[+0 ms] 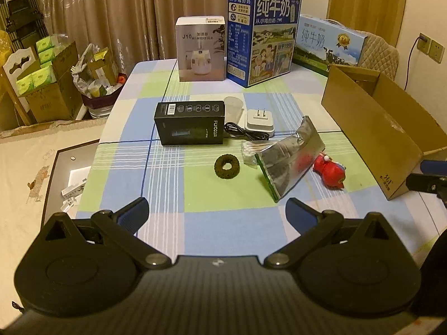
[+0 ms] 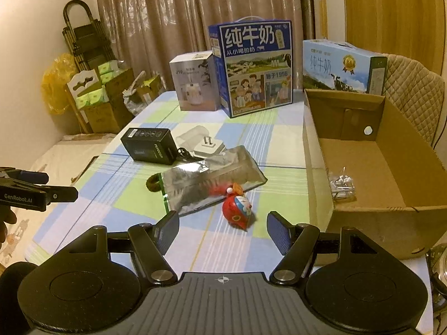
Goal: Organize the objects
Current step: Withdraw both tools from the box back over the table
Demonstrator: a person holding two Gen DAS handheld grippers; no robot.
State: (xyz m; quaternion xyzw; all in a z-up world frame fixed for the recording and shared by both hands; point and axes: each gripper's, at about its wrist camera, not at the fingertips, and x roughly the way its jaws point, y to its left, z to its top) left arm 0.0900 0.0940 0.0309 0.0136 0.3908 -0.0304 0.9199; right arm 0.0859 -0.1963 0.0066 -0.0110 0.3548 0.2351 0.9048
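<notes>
Low in the frame, both our grippers' jaws stand released and empty; we judge the red toy (image 2: 239, 209) comes next, bound for the cardboard box (image 2: 371, 167).

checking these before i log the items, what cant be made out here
- Small silvery packet in the cardboard box: right wrist view, too small to identify; in the left wrist view the box wall hides it.
- Cotton swabs and clear cup: right wrist view, mostly hidden behind the foil bag and plug adapter.
- Black box: small print unreadable.
</notes>
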